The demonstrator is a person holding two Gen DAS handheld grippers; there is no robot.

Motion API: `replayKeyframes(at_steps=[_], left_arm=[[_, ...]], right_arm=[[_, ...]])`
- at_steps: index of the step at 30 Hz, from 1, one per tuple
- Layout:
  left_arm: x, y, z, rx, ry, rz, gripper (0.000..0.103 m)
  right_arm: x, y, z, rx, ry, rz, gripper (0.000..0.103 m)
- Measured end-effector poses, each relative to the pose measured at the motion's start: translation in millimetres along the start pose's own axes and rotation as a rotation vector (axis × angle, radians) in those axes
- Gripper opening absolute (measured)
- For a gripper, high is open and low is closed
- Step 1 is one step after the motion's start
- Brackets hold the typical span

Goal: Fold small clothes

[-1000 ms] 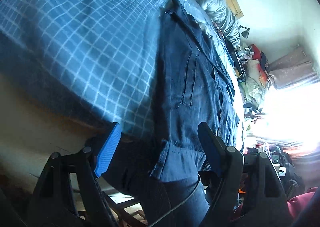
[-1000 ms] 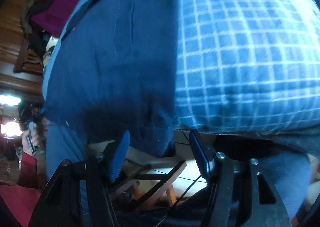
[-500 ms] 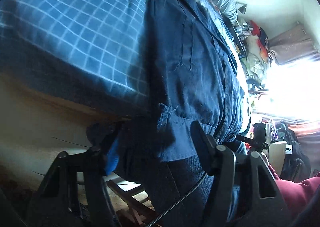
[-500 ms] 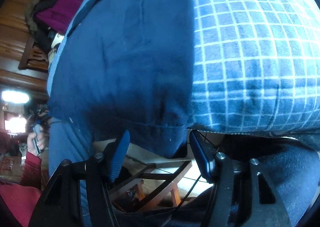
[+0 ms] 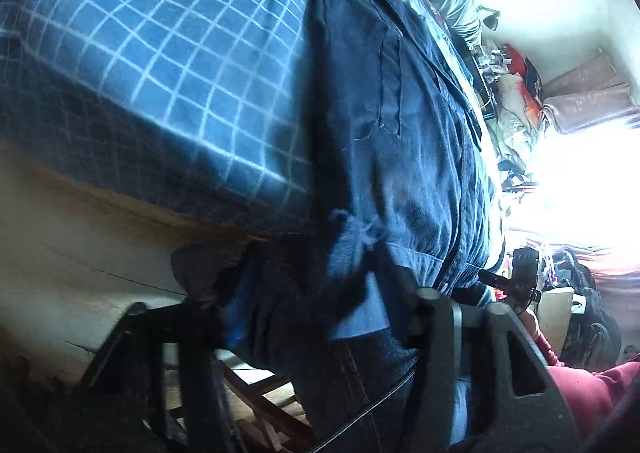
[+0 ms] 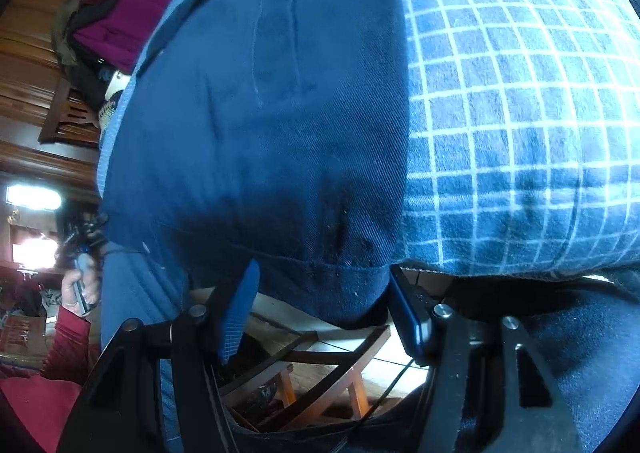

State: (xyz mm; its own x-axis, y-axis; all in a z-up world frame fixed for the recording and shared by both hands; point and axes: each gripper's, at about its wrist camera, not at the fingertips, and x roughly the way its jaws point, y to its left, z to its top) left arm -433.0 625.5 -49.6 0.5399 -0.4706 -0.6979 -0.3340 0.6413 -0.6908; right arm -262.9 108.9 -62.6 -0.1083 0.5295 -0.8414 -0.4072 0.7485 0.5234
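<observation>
A dark navy garment [image 5: 384, 141] lies flat on a blue checked blanket [image 5: 168, 65], its near hem hanging over the bed edge. My left gripper [image 5: 308, 293] is open, its jaws on either side of the garment's near corner; the left finger is mostly hidden in shadow. In the right wrist view the same garment [image 6: 272, 125] drapes over the blanket [image 6: 520, 113]. My right gripper [image 6: 320, 301] is open, its blue fingers [image 6: 240, 313] straddling the other hem corner just below the bed edge.
A wooden stool [image 6: 320, 381] stands on the tiled floor below the bed edge. The person's jeans [image 5: 360, 381] and red sleeve [image 6: 52, 353] are close by. Piles of clothes [image 5: 516, 93] and wooden furniture [image 6: 36, 65] lie beyond the bed.
Both grippers have moved forward to the hem at the bed edge. The left jaws have narrowed around the corner; the right jaws now reach the hem.
</observation>
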Motion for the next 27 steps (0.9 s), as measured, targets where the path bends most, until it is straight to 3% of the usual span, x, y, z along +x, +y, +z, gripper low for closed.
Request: replayKeyframes(at_steps=[2,3,7,10,14,17,23,27], left_arm=[[1,-4,0,0.006,0.001,-0.034,0.018],[1,-7,0,0.015,-0.004,-0.028,0.016],[-9,-24,-2,0.041,-0.033,-0.013,0.007],[-37,-45,-3,0.054,-0.101,-0.085,0.006],[-73,-68,14,0.048,-0.223,-0.234,0.006],[-92,-82,36,0.044,-0.303,-0.31,0.006],[-105,-107,83,0.053,-0.406,-0.376,0.007],[-91,-124,126,0.074,-0.427,-0.369,0.007]], right_arm=[[-2,0,-1,0.002,-0.008,0.008,0.061],[-3,0,-2,0.004,-0.009,0.014,0.057],[-14,-1,-8,-0.014,-0.014,0.003,0.02],[-39,14,-15,-0.048,-0.044,0.037,0.01],[-91,33,-13,-0.007,-0.146,0.239,0.009],[-125,40,0,0.016,-0.24,0.339,0.009],[-166,46,35,0.013,-0.379,0.394,0.009],[-180,46,88,0.001,-0.442,0.397,0.01]])
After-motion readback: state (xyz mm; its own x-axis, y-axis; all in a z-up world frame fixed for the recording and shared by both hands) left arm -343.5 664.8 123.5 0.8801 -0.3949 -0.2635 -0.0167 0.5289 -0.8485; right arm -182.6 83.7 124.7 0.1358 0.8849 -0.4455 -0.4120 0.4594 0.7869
